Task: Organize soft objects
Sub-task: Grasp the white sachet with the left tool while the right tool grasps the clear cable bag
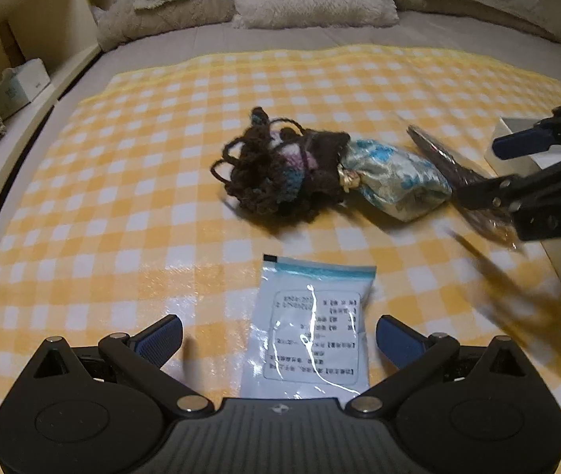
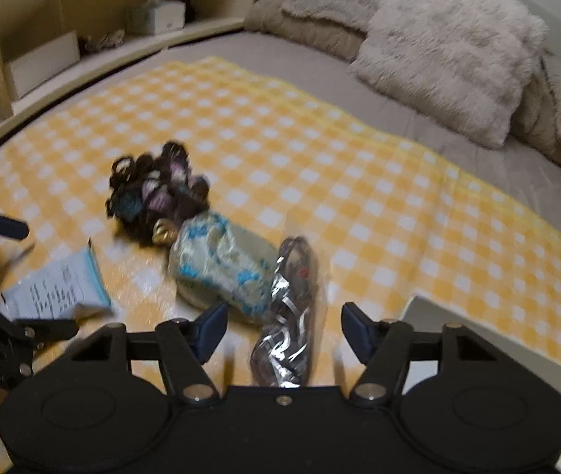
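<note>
Pouch (image 2: 223,262), yarn bundle (image 2: 153,193), foil bag (image 2: 288,316) and zip bag (image 1: 312,328) lie close together on the checked blanket (image 1: 122,158) on the bed. All look light and limp; the foil and plastic probably slip. Your left gripper (image 1: 278,335) stands wide over the zip bag, your right gripper (image 2: 284,333) straddles the foil bag, untouched. Pinch mid-body.

left gripper (image 1: 278,337): black frame, blue pads | right gripper (image 2: 284,330): black, silver pivot screws
</note>
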`<state>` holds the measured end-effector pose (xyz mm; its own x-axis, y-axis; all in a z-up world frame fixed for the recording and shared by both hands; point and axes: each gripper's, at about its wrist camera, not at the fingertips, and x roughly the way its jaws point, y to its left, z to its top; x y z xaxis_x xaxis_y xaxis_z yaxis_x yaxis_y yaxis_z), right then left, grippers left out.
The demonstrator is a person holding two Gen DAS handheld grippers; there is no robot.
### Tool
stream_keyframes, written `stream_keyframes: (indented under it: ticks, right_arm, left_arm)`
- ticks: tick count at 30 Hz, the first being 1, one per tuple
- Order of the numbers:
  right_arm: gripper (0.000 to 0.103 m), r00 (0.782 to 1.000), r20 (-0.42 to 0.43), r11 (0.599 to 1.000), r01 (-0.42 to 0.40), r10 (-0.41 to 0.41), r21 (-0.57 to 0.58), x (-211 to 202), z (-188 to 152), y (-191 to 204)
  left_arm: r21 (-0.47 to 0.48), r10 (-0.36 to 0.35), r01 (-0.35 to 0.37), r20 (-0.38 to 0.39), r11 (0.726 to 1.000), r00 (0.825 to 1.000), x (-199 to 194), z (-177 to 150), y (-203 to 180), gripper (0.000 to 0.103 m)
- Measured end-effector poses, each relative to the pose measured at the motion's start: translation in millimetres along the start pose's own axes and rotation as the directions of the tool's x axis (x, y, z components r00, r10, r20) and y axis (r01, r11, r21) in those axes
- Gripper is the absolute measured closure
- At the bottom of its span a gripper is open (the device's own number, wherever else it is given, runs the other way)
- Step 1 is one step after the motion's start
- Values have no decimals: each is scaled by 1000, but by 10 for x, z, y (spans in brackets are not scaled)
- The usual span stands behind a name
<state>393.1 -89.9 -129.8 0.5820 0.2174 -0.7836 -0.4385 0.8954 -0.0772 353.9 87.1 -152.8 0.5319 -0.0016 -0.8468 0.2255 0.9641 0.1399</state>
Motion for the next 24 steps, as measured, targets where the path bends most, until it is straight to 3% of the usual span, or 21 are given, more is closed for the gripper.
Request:
stream_keyframes:
  ticks: [3,5,8,12,15,24]
  right_arm:
    - [50,999,-47,999,2,-3,-34,76,-51,56]
    - [66,997,-72,999,5,-7,-36,100,-79,70]
    - [73,996,-88,999,-10,6,-38,66,-86,70]
    - [79,996,-91,1000,-7,5,-26,-16,-85,62]
    - [83,997,-79,1000,-16,15,-4,-112,-86,45]
    - [84,998,-8,997,-59,60,43,-554,-101,43]
  left_arm:
    - [20,-3,3,-32,1000,999,40,-14,-37,19]
    - [-4,-19,18,-42,1000,999,45,-12,-25,33]
    - [-32,-4,3,-39,999,999,9,9,-10,44]
    - [-38,6,-8,-41,999,999,-55,12,-3,49]
    - [-59,19,-21,-30,998,999,-143,2,22,61]
    - [-125,49,-44,32,991,998,-480,-82,52,62]
